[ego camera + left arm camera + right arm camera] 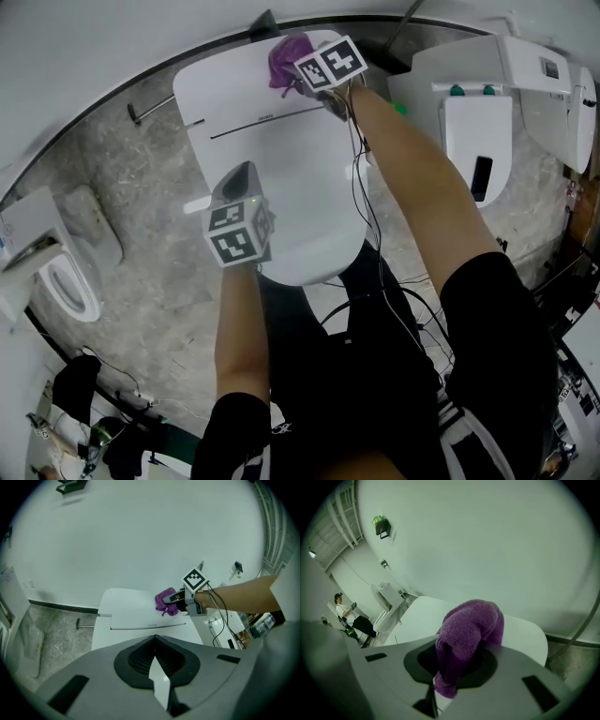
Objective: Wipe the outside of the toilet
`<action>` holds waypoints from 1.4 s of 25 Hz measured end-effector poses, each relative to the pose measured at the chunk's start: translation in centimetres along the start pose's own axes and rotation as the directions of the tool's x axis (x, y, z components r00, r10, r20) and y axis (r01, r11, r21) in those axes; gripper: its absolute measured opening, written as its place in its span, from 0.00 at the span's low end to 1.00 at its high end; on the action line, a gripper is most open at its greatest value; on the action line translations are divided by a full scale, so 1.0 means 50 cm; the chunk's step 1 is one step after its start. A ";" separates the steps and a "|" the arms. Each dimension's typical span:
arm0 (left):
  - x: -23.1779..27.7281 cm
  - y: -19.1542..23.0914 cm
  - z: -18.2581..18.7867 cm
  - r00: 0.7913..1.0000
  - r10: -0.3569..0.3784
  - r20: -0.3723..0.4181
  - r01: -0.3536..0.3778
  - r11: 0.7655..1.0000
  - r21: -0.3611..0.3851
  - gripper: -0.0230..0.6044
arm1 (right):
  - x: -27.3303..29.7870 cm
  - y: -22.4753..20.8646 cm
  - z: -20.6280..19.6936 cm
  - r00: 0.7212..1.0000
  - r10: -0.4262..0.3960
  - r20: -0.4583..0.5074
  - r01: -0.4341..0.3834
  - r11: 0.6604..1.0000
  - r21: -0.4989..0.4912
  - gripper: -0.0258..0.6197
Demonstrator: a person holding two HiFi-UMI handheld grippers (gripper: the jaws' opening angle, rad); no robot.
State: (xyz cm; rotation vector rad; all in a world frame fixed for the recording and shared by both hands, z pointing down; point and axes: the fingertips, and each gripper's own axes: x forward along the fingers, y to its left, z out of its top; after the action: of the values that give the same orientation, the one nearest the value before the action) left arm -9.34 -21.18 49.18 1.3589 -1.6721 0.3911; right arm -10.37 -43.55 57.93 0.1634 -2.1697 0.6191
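The right gripper [449, 670] is clamping a bunched purple terry cloth [471, 625], holding it at the rear deck of the white ceramic toilet [281, 187], near its back right corner, behind the closed lid. The left gripper [157, 667] is hovering above the lid's front, jaws together on nothing. To my eye, wiping well is going to mean laying the cloth flatter, sweeping overlapping passes across the deck, then working down the sides.
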 end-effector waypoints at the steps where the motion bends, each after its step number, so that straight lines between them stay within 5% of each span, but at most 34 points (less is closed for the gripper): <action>1: 0.006 -0.017 -0.002 1.000 0.000 -0.003 0.000 1.000 0.002 0.03 | -0.010 -0.012 -0.006 1.000 0.004 0.003 -0.004 1.000 0.003 0.13; 14: 0.087 -0.196 -0.011 1.000 0.019 0.002 -0.019 1.000 0.024 0.03 | -0.120 -0.146 -0.079 0.996 0.081 0.044 -0.081 0.997 -0.002 0.13; 18: 0.102 -0.229 -0.011 1.000 0.019 -0.012 -0.018 0.999 0.051 0.03 | -0.166 -0.165 -0.121 0.992 0.123 0.015 -0.119 0.977 -0.178 0.13; 23: 0.123 -0.251 -0.010 0.999 0.030 -0.045 -0.026 0.995 0.099 0.03 | -0.204 -0.215 -0.171 0.999 0.041 -0.004 -0.038 0.873 -0.486 0.13; 28: 0.153 -0.272 -0.004 0.997 0.041 -0.069 -0.033 0.993 0.116 0.03 | -0.178 -0.257 -0.205 0.997 -0.077 -0.020 0.032 0.623 -0.781 0.13; 30: 0.168 -0.282 0.000 0.996 0.042 -0.074 -0.032 0.991 0.130 0.03 | -0.155 -0.271 -0.221 0.994 -0.105 -0.027 0.035 0.548 -0.836 0.13; 32: 0.183 -0.289 0.007 0.996 0.045 -0.077 -0.032 0.987 0.160 0.03 | -0.132 -0.278 -0.229 0.995 -0.100 -0.020 0.035 0.521 -0.853 0.13; 35: 0.200 -0.292 0.013 0.995 0.055 -0.082 -0.038 0.980 0.195 0.03 | -0.100 -0.280 -0.243 0.998 -0.060 -0.013 0.022 0.543 -0.839 0.13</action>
State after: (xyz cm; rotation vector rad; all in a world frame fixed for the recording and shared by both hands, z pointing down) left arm 3.73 -32.66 52.57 1.4240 -1.6291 0.6459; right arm 5.87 -50.29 65.57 -0.3256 -2.1736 -0.5127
